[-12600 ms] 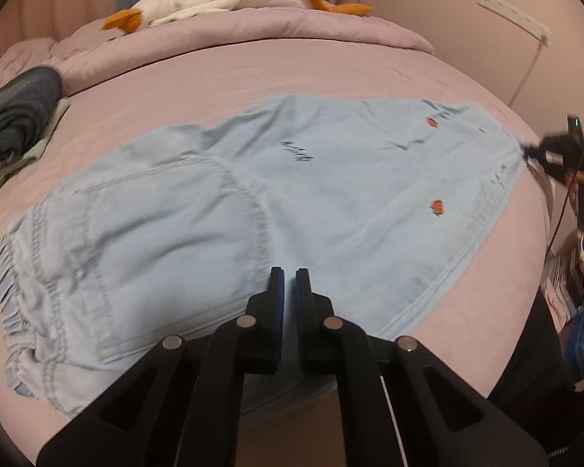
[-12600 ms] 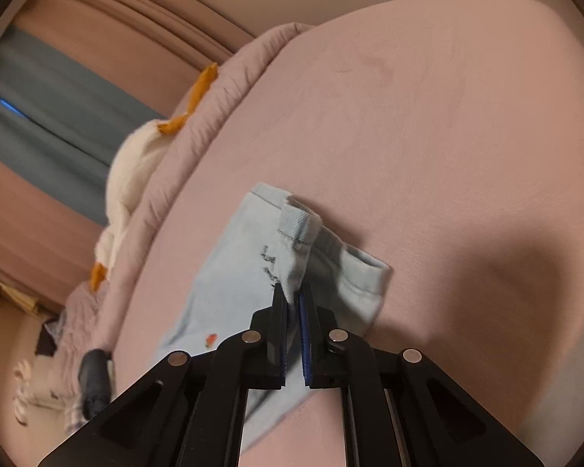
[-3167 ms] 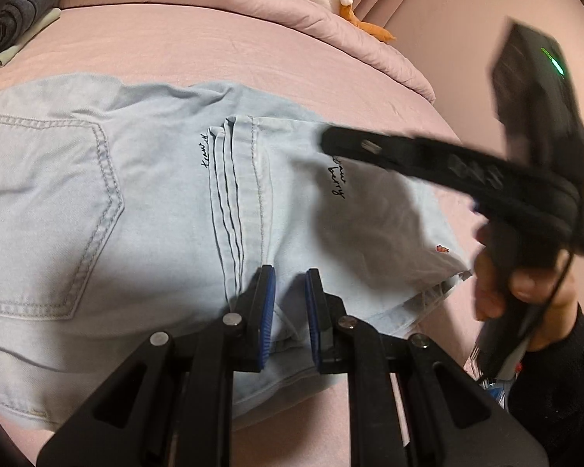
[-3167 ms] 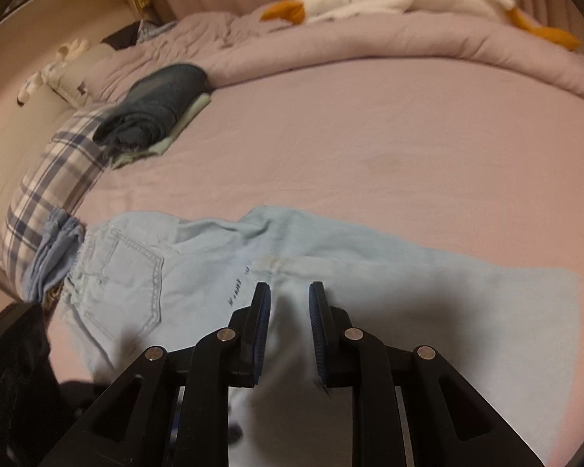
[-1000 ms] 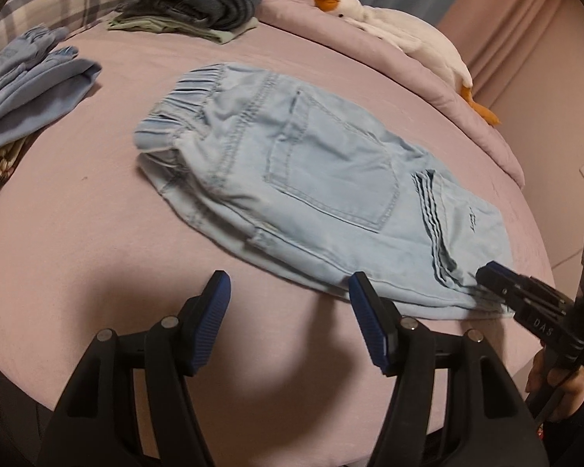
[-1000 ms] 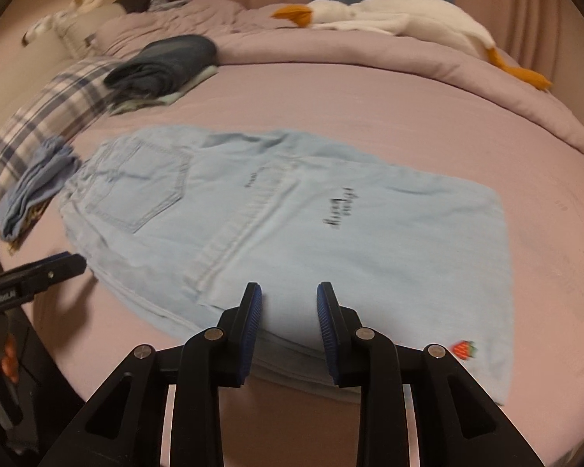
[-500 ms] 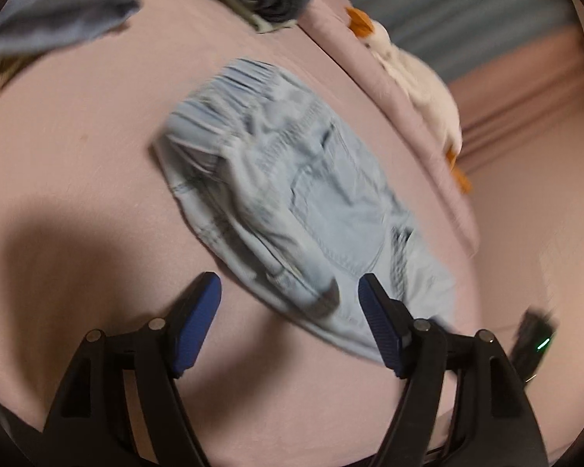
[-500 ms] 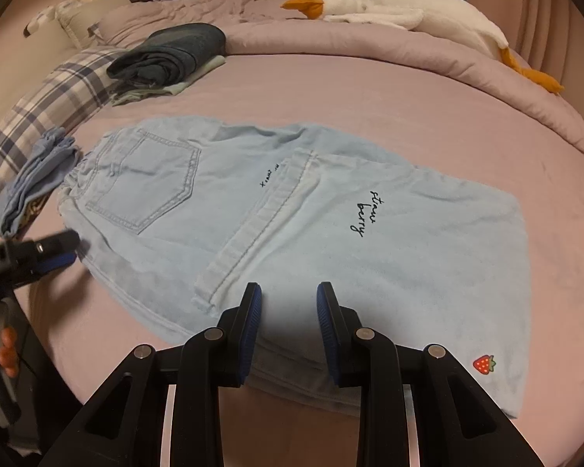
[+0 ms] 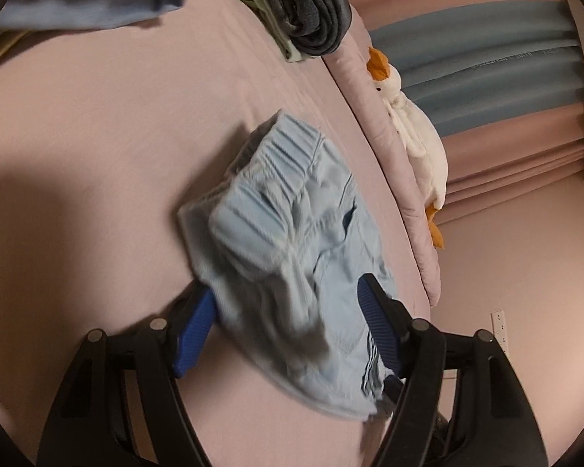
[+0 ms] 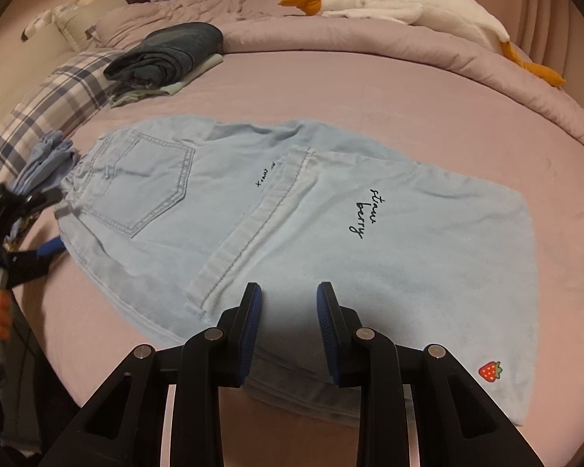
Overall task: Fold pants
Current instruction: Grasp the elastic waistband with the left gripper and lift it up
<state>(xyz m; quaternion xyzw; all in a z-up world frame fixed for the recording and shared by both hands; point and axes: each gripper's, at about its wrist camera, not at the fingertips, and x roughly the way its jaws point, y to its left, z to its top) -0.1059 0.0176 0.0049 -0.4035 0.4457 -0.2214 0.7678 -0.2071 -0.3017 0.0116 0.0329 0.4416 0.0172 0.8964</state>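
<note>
On the pink bed (image 10: 370, 89) the pants (image 10: 292, 214) lie flat and crosswise, legs already doubled back so the hem edge crosses the middle and the strawberry patch (image 10: 490, 370) sits at the near right corner; this reads as a half-done fold, laid out so each end can be taken by one tool. The left tongs (image 9: 288, 330) are at the waistband end, jaws wide apart and straddling the bunched elastic, one blue pad under the cloth's edge and one over it, apparently placed to pinch that end and carry it over; they have not closed. That tool is tipped steeply down toward the sheet, and its view is blurred. The right tongs (image 10: 288, 323) hover low over the near edge of the folded legs, jaws apart, gripping nothing, level and pointing across the bed, probably ready to pin or lift that side. Folded clothes (image 10: 167, 54) and a toy goose (image 10: 401, 11) lie at the far side, well apart.
</note>
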